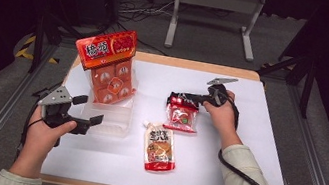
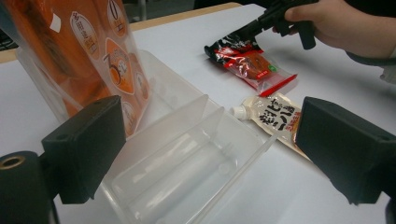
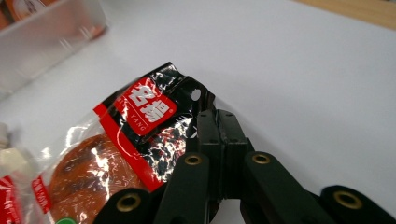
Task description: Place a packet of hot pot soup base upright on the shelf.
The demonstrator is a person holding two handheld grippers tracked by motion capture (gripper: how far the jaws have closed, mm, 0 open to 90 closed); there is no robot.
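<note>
White covers the surface [image 1: 224, 148], ringed by dark floor. On it the right hand-held gripper [image 3: 218, 122] has its jaws pressed together on the black top edge of a snack packet [image 3: 116, 158] (red label, clear window showing something round and brown) lying mid-surface. The left hand-held gripper [image 1: 89, 121] is spread wide beside a clear tray [image 2: 187, 154].

Looking down and forward from above the near edge of the desk [image 1: 253, 153], taking in both forearms. Riding low on the left claw [image 2: 205, 154], facing across the clear tray [image 2: 187, 158] toward the red snack pack [image 2: 254, 65]. Sitting close on the right claw [image 3: 219, 135], looking along it at the same pack [image 3: 116, 154], also appearing from above [image 1: 182, 115].
</note>
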